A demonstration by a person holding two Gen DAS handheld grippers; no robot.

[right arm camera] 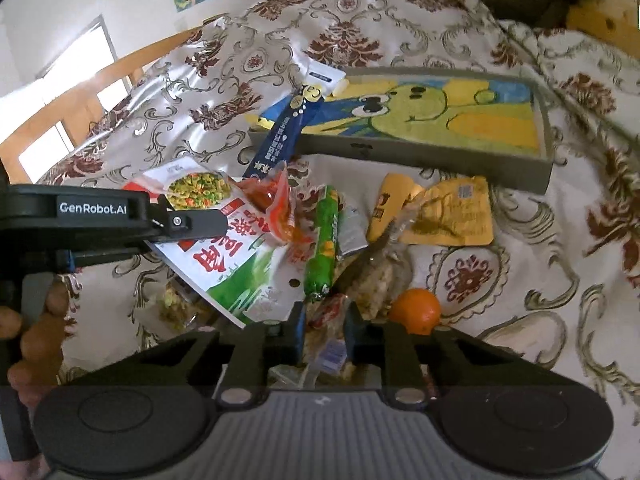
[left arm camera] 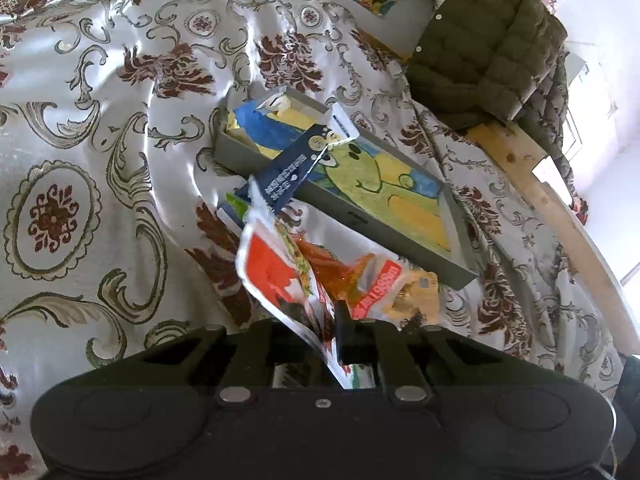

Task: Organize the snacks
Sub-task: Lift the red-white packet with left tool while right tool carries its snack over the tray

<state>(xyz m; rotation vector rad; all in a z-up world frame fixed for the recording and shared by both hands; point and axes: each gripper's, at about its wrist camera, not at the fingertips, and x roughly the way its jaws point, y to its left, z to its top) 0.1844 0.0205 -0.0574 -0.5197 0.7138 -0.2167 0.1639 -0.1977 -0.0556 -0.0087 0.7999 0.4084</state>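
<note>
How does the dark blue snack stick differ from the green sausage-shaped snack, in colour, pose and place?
The dark blue snack stick is flat, with white print; the green sausage-shaped snack is round and plump, with yellow marks. The blue one leans tilted, its top end resting on the edge of the grey tray; the green one lies flat in the snack pile on the patterned cloth, apart from the tray. Both are long, narrow and sealed.

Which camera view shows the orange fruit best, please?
The right wrist view shows it best: the orange lies whole and unobstructed on the patterned cloth, just beyond the right gripper. The left wrist view does not show the orange; snack packets fill the spot ahead of that gripper.
</note>
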